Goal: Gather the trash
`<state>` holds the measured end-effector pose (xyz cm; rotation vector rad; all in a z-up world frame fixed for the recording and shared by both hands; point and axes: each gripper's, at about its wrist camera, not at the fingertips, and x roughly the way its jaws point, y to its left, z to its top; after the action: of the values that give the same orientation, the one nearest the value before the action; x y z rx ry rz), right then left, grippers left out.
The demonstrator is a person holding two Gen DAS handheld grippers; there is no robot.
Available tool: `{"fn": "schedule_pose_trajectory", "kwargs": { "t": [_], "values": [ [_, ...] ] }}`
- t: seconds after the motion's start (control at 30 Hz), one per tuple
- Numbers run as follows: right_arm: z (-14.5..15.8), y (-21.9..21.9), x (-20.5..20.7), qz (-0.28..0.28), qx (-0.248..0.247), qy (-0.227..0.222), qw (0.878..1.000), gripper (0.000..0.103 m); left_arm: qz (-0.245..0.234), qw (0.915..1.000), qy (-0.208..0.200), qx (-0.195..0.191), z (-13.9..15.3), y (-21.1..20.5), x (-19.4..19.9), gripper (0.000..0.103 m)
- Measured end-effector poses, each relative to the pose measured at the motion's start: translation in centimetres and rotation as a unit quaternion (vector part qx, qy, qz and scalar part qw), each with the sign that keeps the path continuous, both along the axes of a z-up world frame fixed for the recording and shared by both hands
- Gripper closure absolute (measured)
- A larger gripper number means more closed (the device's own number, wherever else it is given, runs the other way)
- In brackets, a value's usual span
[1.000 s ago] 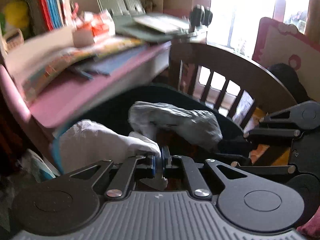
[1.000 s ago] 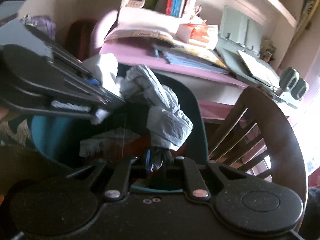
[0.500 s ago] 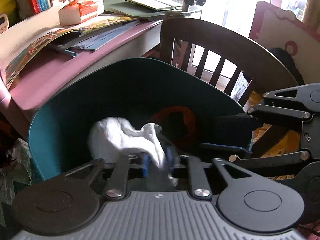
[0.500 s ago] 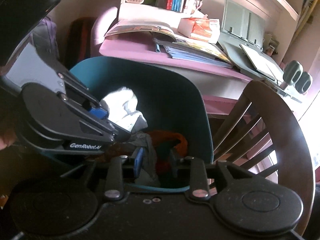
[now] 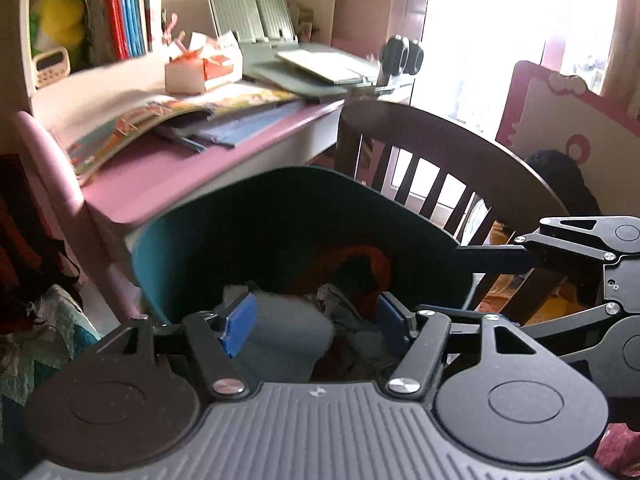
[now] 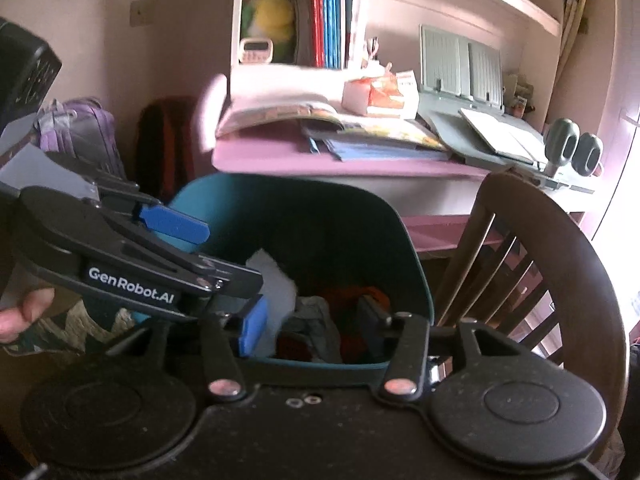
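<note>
Left wrist view: the left gripper [image 5: 316,318] was released, empty, above the teal trash bin [image 5: 168,248]; grey and white trash [image 5: 288,336] lay inside. Right wrist view: the right gripper [image 6: 312,326] was released, empty, over the same bin [image 6: 412,264], with white trash [image 6: 276,280] inside, beside a wooden chair [image 6: 560,248].

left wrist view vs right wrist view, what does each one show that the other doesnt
Only the left wrist view shows the bright window and the pink board beside it. Only the right wrist view shows the purple backpack, the person's fingers and the GenRobot.AI label on the left gripper. Both show the teal bin with white tissue and grey trash inside, the pink desk, the wooden chair, and both grippers open, including the right gripper.
</note>
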<state>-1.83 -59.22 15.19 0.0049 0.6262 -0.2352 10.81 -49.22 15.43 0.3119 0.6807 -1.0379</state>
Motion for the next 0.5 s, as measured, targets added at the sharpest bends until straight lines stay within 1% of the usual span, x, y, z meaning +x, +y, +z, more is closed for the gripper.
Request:
{"fn": "schedule_pose_trajectory", "kwargs": {
  "t": [0.17,0.23,0.4,0.43,0.5],
  "values": [
    [1.1,2.4,-1.8,0.007,-0.003,-0.031,0.999,0.049,0.002,0.9994,-0.022,-0.027,1.3,3.1,-1.7,0.034],
    [1.5,3.4,-2.6,0.010,-0.005,-0.042,0.999,0.049,0.003,0.9989,-0.025,-0.040,1.7,4.4,-2.2,0.029],
    [2.2,5.9,-4.3,0.017,-0.018,-0.072,0.997,0.047,0.007,0.9970,-0.035,-0.068,2.6,7.7,-3.7,0.024],
    [2.3,6.4,-4.6,0.018,-0.021,-0.078,0.997,0.047,0.005,0.9966,-0.035,-0.074,2.7,8.3,-4.0,0.022],
    [2.3,7.2,-5.2,0.019,-0.021,-0.089,0.996,0.047,0.005,0.9956,-0.037,-0.086,3.0,9.5,-4.6,0.021]
  ]
}}
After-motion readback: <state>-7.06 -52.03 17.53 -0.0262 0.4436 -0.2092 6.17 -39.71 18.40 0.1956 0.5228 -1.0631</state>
